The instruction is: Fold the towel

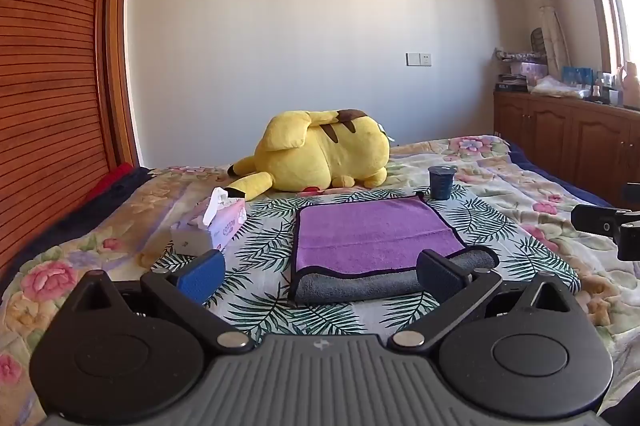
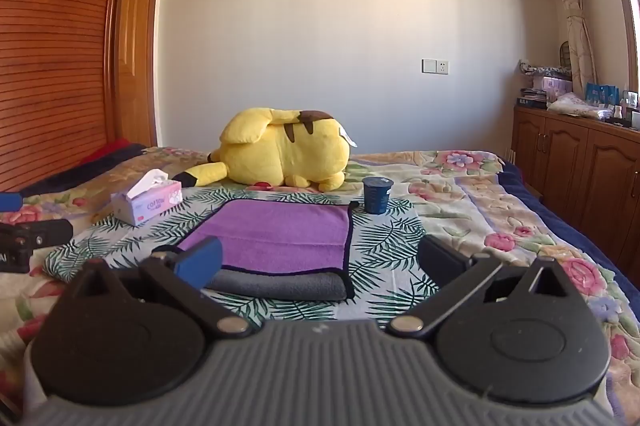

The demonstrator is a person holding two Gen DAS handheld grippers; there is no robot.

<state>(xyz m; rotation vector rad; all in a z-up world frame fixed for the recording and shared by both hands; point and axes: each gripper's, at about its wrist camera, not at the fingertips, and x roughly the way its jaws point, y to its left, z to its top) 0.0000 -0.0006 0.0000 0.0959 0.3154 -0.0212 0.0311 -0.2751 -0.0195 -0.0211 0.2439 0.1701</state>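
Observation:
A purple towel [image 1: 372,232] with a grey underside and dark trim lies flat on a leaf-print cloth [image 1: 264,246] on the bed. Its near edge is turned over, showing a grey band [image 1: 360,284]. It also shows in the right wrist view [image 2: 280,236]. My left gripper [image 1: 320,272] is open and empty, just short of the towel's near edge. My right gripper [image 2: 320,262] is open and empty, in front of the towel's near right corner. The right gripper's body shows at the right edge of the left wrist view [image 1: 608,226].
A yellow plush toy [image 1: 320,156] lies behind the towel. A tissue box [image 1: 210,228] sits to the left and a dark blue cup [image 1: 441,182] at the far right corner. A wooden wardrobe [image 1: 48,86] stands left, and cabinets [image 1: 560,142] right.

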